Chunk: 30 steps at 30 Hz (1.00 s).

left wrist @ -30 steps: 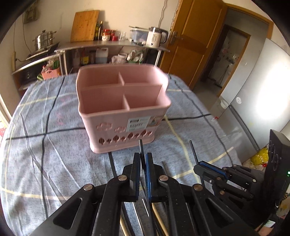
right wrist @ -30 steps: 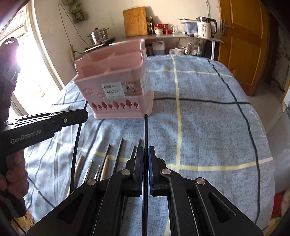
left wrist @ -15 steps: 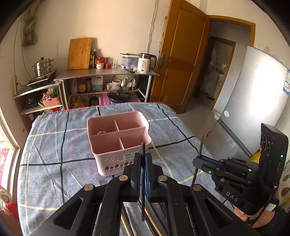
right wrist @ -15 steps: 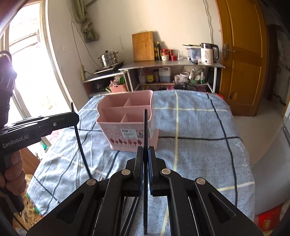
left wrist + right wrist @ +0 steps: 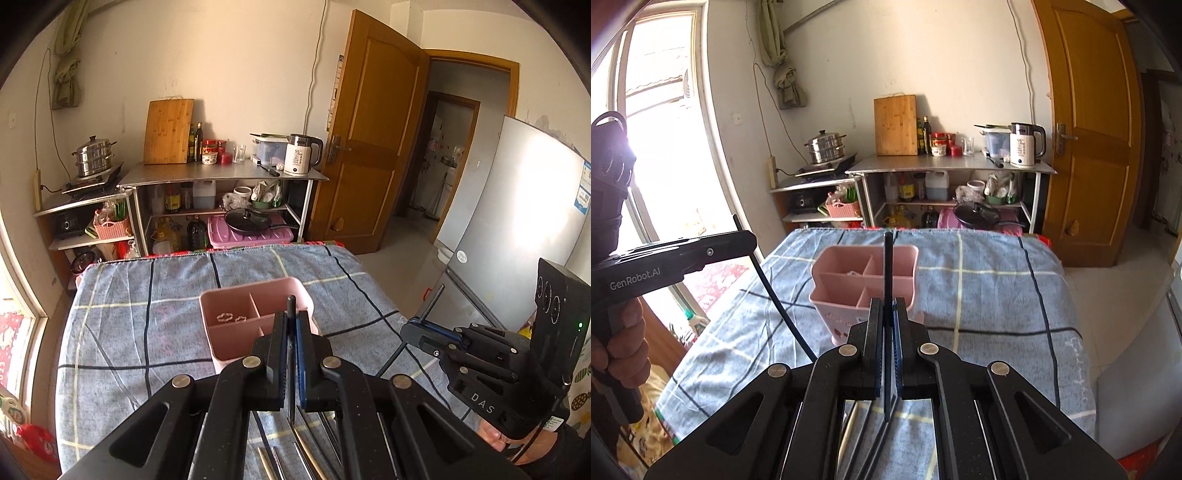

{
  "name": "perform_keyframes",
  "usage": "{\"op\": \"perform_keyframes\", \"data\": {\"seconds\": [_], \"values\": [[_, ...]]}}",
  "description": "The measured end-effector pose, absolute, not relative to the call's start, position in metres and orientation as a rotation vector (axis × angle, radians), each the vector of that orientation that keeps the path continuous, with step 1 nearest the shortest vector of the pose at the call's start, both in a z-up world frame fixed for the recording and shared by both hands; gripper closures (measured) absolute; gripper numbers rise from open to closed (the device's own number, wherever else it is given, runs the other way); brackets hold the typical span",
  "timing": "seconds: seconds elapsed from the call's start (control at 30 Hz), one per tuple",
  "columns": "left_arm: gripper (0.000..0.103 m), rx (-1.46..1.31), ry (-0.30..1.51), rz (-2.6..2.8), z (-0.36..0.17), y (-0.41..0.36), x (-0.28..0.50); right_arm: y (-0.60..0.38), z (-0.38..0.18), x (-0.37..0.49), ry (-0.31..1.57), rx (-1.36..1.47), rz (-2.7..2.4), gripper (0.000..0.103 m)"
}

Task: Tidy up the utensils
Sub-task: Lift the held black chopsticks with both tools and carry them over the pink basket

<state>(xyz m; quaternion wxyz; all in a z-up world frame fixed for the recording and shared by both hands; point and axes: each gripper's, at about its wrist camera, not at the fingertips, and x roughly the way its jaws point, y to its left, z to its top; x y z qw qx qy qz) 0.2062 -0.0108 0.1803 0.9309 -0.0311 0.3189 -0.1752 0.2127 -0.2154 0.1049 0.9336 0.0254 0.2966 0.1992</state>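
The left gripper point(image 5: 291, 354) has its jaws clamped on a thin black chopstick point(image 5: 291, 314) that sticks up past the fingertips. The right gripper point(image 5: 888, 339) pinches another black stick point(image 5: 888, 266) the same way. Below both sets of jaws more chopsticks point(image 5: 306, 450) lie on the checked cloth point(image 5: 147, 332). Just beyond the fingertips sits the pink utensil holder point(image 5: 864, 280) — divided into compartments, nothing visible standing in them.

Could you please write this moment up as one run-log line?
left hand-held gripper: shut on black chopstick | right hand-held gripper: shut on black chopstick | pink caddy: empty, ahead
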Motion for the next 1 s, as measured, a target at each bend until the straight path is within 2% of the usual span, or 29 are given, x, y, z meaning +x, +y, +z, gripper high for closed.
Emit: {"op": "perform_keyframes", "data": {"seconds": [0.47,0.7,1.0], "values": [[0.099,-0.115,0.557,-0.298,0.248,0.021,0.258,-0.183,0.166,0.263,0.486,0.089,0.465,0.098],[0.099,-0.139,0.601,-0.261,0.221,0.034,0.29,-0.165,0.15,0.295,0.511,0.11,0.469,0.098],[0.099,-0.163,0.696,-0.261,0.165,0.04,0.31,-0.156,0.102,0.319,0.617,0.112,0.466,0.098]]}}
